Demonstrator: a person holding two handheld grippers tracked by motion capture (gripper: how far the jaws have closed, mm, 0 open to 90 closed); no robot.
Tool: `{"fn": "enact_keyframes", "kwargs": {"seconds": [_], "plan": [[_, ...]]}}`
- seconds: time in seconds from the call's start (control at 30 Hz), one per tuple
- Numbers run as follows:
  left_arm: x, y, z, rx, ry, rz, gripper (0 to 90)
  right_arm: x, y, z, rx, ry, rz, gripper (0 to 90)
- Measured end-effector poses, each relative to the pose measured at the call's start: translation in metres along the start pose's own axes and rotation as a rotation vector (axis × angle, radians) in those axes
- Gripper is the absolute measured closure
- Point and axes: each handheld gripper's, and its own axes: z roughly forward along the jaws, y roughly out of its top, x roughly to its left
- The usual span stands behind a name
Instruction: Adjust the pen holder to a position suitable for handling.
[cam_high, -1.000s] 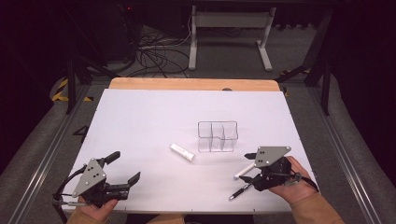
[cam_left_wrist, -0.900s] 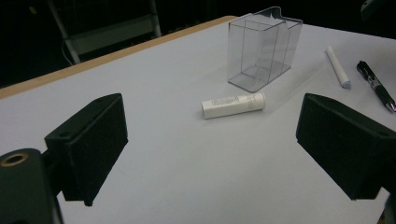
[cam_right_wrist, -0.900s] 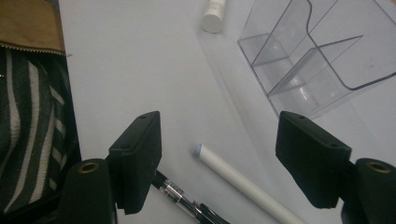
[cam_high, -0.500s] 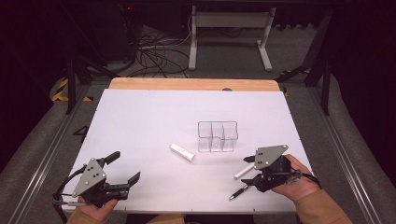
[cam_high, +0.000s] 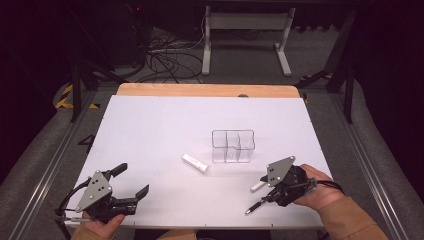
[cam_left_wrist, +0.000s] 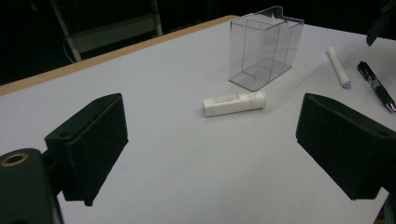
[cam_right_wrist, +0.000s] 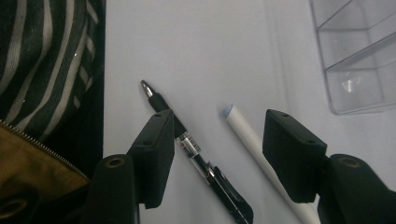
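Observation:
A black pen (cam_right_wrist: 196, 158) and a white stick (cam_right_wrist: 247, 135) lie side by side on the white table, both between the jaws of my right gripper (cam_right_wrist: 222, 149). Those jaws have just been closing, but their pads touch neither item. From above, that right gripper (cam_high: 265, 192) hovers over the pen (cam_high: 252, 207) and the stick (cam_high: 257, 186) near the front right. A clear divided organizer (cam_high: 233, 145) stands mid-table with a white tube (cam_high: 195, 163) lying to its left. My left gripper (cam_high: 132, 179) rests at the front left, wide open and holding nothing.
The left gripper view looks past its open gripper (cam_left_wrist: 217, 140) to the tube (cam_left_wrist: 233, 102), the organizer (cam_left_wrist: 264, 46), the stick (cam_left_wrist: 337, 66) and the pen (cam_left_wrist: 376, 86). The person's striped clothing (cam_right_wrist: 46, 60) is close on the right gripper's left. The table's front edge (cam_high: 200, 227) lies just below both hands.
The right gripper's jaws have narrowed over the pen and the white stick, and the hand shifted only slightly. The left gripper has not moved.

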Motion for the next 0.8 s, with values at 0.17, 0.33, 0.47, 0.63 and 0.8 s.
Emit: {"fn": "enact_keyframes", "kwargs": {"seconds": [0.17, 0.33, 0.47, 0.63, 0.8], "plan": [[0.0, -0.001, -0.001, 0.001, 0.004, -0.002, 9.9, -0.002, 0.0, 0.008, 0.052, 0.032, -0.028, 48.2], [-0.001, -0.001, -0.001, 0.006, 0.0, -0.003, 9.9, -0.003, 0.001, 0.012, 0.095, 0.053, -0.037, 49.5], [-0.001, -0.001, -0.001, 0.006, 0.0, -0.01, 10.0, -0.004, 0.002, 0.016, 0.124, 0.072, -0.051, 50.6], [0.0, -0.001, 0.0, 0.006, 0.001, 0.001, 10.3, -0.003, 0.004, 0.023, 0.194, 0.084, -0.101, 53.5], [0.0, -0.001, 0.002, 0.01, -0.006, 0.002, 10.3, -0.002, 0.006, 0.025, 0.207, 0.099, -0.135, 57.0]]}}
